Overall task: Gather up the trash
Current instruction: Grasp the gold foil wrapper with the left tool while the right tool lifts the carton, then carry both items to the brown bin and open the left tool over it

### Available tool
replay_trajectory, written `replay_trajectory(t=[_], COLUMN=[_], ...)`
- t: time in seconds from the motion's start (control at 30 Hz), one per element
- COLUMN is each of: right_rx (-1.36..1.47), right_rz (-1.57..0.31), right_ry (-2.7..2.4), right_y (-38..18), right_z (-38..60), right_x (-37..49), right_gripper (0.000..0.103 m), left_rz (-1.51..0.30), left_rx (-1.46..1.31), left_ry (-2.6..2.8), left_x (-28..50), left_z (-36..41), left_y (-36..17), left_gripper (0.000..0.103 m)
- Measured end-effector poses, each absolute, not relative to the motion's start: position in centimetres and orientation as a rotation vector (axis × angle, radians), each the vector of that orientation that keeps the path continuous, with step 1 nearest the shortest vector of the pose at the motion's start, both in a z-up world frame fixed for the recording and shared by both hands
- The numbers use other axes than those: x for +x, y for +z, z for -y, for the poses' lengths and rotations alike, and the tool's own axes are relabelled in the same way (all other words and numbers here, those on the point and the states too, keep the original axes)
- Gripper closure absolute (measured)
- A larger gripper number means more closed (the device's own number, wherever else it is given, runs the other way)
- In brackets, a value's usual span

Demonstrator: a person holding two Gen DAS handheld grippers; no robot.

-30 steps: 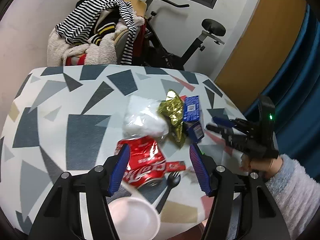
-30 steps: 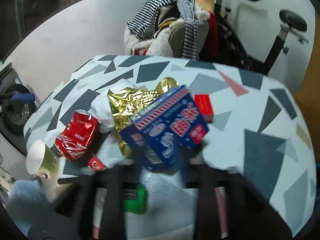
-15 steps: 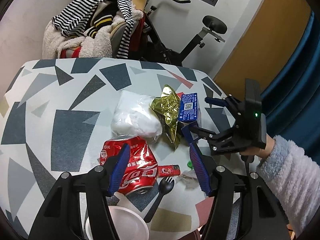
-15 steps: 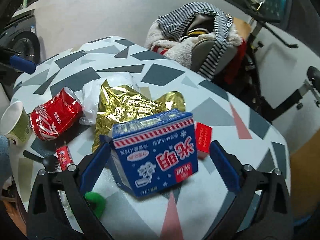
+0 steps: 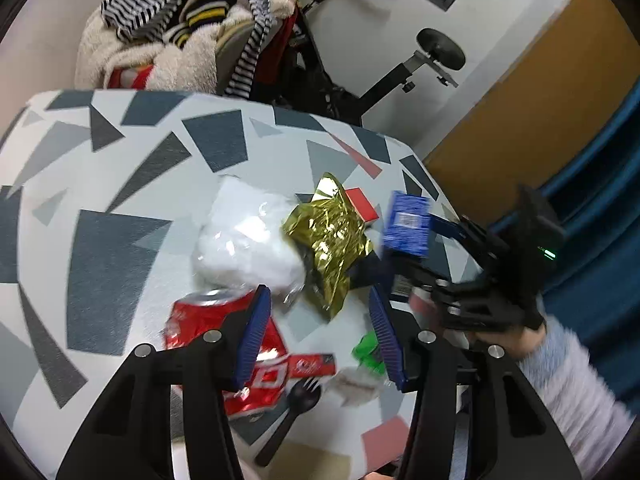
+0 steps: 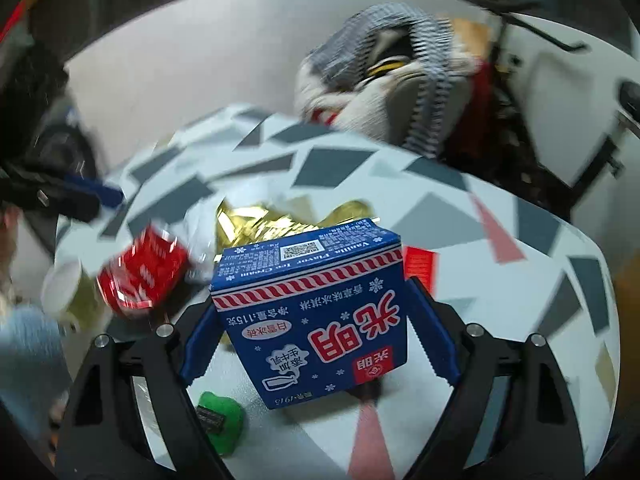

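My right gripper (image 6: 320, 340) is shut on a blue ice-cream box (image 6: 316, 312), held a little above the table; the box (image 5: 406, 226) and that gripper (image 5: 420, 256) also show at the right of the left wrist view. My left gripper (image 5: 320, 328) is open and empty above the trash pile. Under it lie a crushed red cola can (image 5: 224, 332), a gold foil wrapper (image 5: 328, 240), a white plastic bag (image 5: 244, 240), a small red packet (image 5: 310, 364), a black plastic spork (image 5: 296, 404) and a green scrap (image 5: 368, 352). The can (image 6: 140, 276) and wrapper (image 6: 256, 220) show behind the box.
The table (image 5: 120, 184) has a grey, blue and pink triangle pattern. A red card (image 5: 362, 206) lies beyond the wrapper. A paper cup (image 6: 68, 296) stands at the table's left edge. A chair piled with clothes (image 5: 192, 32) and an exercise bike (image 5: 400, 60) stand behind.
My right gripper has shut on the blue box and lifted it off the table. My left gripper has moved forward and right over the can and wrapper.
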State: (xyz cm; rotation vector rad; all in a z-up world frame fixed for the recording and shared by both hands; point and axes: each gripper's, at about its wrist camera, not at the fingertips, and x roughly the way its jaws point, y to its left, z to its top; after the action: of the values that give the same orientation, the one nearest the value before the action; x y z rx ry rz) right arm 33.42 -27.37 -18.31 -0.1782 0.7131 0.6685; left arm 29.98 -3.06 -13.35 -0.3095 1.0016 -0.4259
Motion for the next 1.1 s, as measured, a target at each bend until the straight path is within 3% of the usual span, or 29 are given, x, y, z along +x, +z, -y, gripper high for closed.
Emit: replay_trajectory(t=[0.23, 0.5, 0.53, 0.57, 0.63, 1.1], right_rx=[-0.027, 0.048, 0.051, 0.052, 0.056, 0.085], right_rz=[-0.681, -0.667, -0.668, -0.669, -0.672, -0.651], right_ry=[0.529, 0.507, 0.502, 0.499, 0.491, 0.431], right_y=[-17.1, -16.9, -16.9, -16.9, -16.9, -13.5], right_z=[30.8, 33.2, 33.3, 33.4, 33.5, 33.7], right_x=[30.8, 29.9, 29.9, 29.9, 29.8, 25.9], right_gripper=[0.019, 0.019, 0.019, 0.019, 0.019, 0.019], left_rz=[-1.063, -1.067, -1.069, -1.071, -1.052, -0.797], left_rx=[-0.465, -0.474, -0.471, -0.455, -0.415, -0.248], left_ry=[-0.349, -0.29, -0.291, -0.288, -0.284, -0.434], left_x=[35.0, 37.1, 37.1, 37.2, 36.9, 30.6], left_z=[3.7, 4.3, 4.5, 4.8, 5.2, 7.0], left_y=[-16.1, -17.6, -17.7, -17.9, -17.8, -7.7], left_gripper=[0.068, 0.068, 0.074, 0.089, 0.093, 0.099])
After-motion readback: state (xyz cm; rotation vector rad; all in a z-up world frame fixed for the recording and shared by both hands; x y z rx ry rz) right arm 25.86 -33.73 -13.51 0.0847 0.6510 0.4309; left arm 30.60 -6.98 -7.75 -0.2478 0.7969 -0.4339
